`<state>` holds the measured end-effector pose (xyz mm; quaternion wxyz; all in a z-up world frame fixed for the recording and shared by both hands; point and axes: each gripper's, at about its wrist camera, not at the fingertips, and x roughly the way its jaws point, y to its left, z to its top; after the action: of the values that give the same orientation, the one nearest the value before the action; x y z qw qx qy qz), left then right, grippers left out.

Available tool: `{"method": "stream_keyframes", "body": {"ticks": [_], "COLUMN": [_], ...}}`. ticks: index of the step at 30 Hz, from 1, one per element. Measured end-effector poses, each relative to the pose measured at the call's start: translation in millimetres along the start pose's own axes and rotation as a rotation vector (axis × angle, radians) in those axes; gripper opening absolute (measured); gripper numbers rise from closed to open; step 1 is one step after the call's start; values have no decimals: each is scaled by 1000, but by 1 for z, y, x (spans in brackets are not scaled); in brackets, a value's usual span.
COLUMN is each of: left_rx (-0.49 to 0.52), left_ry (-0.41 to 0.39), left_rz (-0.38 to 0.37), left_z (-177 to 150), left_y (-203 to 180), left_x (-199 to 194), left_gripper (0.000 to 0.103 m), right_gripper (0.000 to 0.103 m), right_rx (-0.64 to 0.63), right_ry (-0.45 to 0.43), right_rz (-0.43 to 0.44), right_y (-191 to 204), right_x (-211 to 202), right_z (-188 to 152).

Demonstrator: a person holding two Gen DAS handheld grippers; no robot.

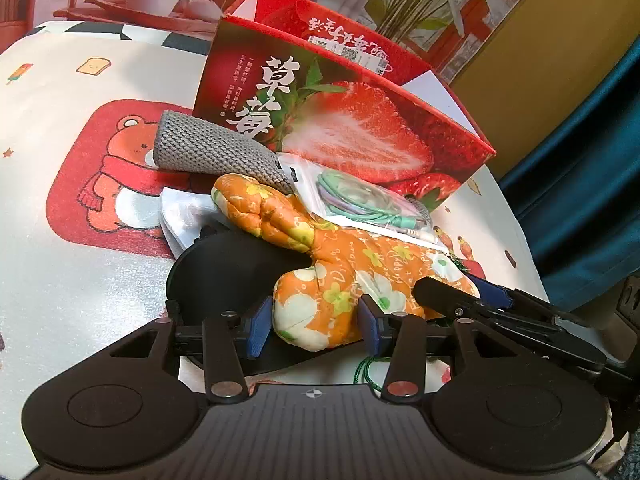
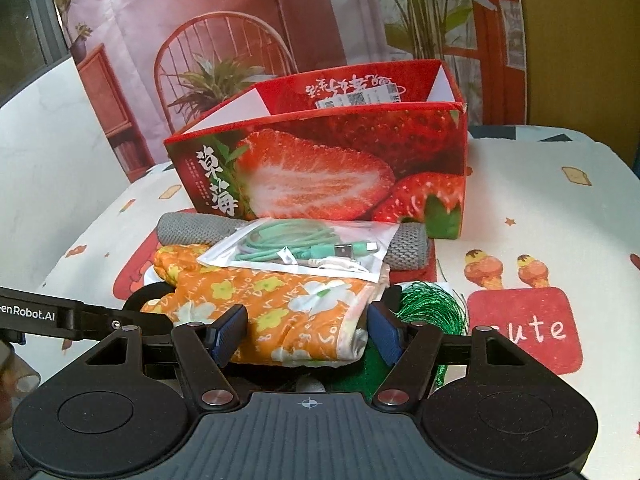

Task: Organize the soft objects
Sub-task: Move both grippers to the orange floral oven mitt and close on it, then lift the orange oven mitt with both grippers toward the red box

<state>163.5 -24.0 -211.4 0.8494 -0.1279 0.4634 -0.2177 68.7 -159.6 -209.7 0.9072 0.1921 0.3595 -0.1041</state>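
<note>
Nearest: left tongs straddle the rounded end of the orange floral stuffed toy, jaws parted w/ a visible gap on the left side, so released, not pinching yet. Right tongs frame the toy's other end; blue pads stand just off the fabric on both sides, so also released.

Toy lies across the pile on the bench, over a black round item and beside green mesh netting. It looks padded, light and floppy; will prob sag if lifted from one end. Best hold, imo: pinch each bulky end where stuffing is thick, not the thin white trim.

On top of it: clear bag of mint cables, slick plastic, loose, likely to slide off once the toy tilts.

Behind: grey knit cloth, soft, rolled. Furthest: open strawberry box, upright, prob the drop spot.
</note>
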Motion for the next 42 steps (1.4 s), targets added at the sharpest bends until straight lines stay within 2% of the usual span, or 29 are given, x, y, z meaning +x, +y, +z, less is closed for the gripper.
{"method": "stream_keyframes", "body": {"ticks": [5, 8, 10, 14, 18, 29, 42], "left_rx": [18, 25, 37, 60, 59, 57, 69], "left_ry": [-26, -37, -50, -77, -103, -257, -405], "left_rz": [23, 29, 40, 60, 55, 36, 2], "left_z": [1, 1, 1, 1, 2, 19, 62], "left_y": [-1, -1, -4, -7, -7, -14, -32], "left_x": [-7, -10, -13, -20, -30, -79, -117], "left_gripper": [34, 30, 28, 25, 23, 21, 20], "right_gripper": [57, 52, 47, 31, 24, 18, 16], "right_rx": [-9, -11, -20, -35, -42, -67, -83], "right_ry": [-3, -8, -15, -29, -45, -141, -256], "right_rz": [-4, -1, -2, 3, 16, 96, 183], "right_y": [2, 3, 5, 7, 10, 27, 42], "right_x": [-1, -4, -6, -13, -19, -49, -74], "right_z": [2, 2, 3, 5, 8, 35, 91]}}
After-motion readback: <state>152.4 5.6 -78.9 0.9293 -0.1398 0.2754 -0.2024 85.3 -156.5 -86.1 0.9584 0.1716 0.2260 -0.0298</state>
